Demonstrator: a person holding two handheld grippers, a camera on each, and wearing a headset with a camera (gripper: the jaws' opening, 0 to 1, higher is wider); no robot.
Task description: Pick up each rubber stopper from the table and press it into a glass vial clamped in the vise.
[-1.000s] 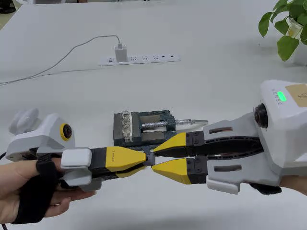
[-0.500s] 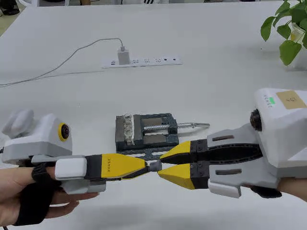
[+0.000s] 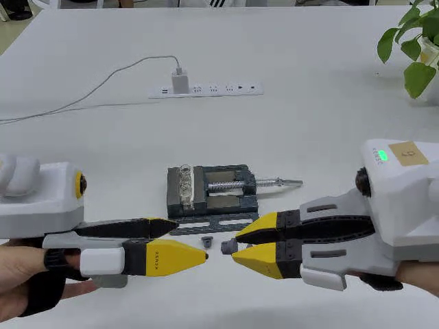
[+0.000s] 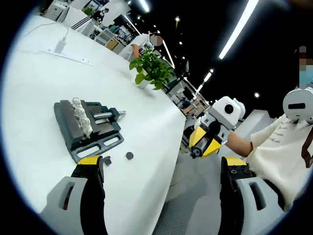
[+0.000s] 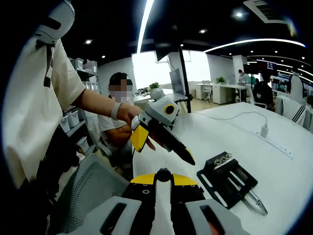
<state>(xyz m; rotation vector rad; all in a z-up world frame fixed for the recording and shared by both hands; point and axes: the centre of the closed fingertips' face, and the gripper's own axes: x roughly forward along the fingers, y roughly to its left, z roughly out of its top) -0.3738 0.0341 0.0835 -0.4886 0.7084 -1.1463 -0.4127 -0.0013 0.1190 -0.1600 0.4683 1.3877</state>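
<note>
A dark metal vise stands mid-table with clear glass vials clamped upright in its jaws. My right gripper comes in from the right, shut on a small grey rubber stopper just in front of the vise. In the right gripper view the stopper sits between its yellow tips. My left gripper is at the left, open, its jaws spread and bare. A loose stopper lies on the table between the two grippers. The left gripper view has the vise and two stoppers on the table.
A white power strip with a plugged charger and cable lies at the far side. A potted plant stands at the right edge. The vise's screw handle sticks out to the right. A person sits beyond the table's end.
Both grippers were pinching one stopper between them. The left gripper has opened and drawn back to the left; the right gripper keeps the stopper.
</note>
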